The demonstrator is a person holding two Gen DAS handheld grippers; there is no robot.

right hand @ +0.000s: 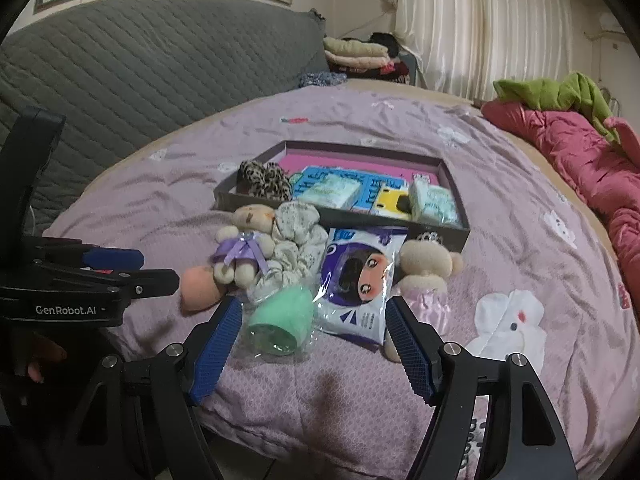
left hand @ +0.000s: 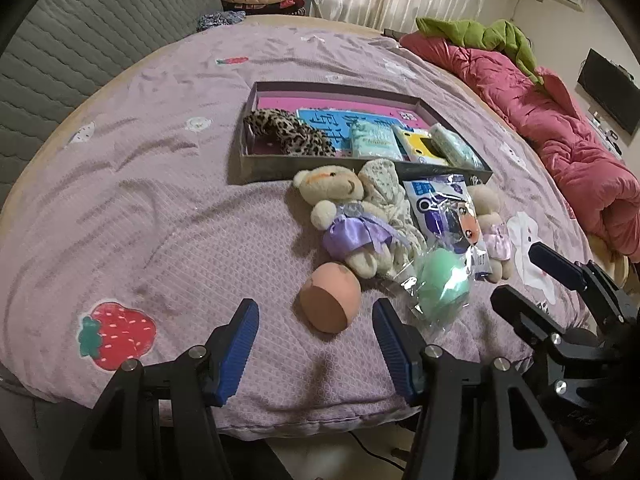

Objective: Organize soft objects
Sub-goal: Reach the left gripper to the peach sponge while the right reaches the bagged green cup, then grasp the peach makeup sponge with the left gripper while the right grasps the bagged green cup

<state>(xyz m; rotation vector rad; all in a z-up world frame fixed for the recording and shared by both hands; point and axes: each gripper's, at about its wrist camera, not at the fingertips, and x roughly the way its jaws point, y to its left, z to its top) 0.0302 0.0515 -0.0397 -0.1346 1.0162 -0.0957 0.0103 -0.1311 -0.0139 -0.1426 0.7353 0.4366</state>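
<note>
Lilac bedspread (left hand: 168, 208), grey headboard (left hand: 80, 40), curtains (right hand: 480, 28)

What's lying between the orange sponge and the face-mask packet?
The green sponge in its clear wrapper lies between the orange sponge and the mask packet, in the right wrist view.

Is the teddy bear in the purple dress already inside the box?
No, the teddy bear lies on the bedspread just in front of the box, outside its wall.
</note>
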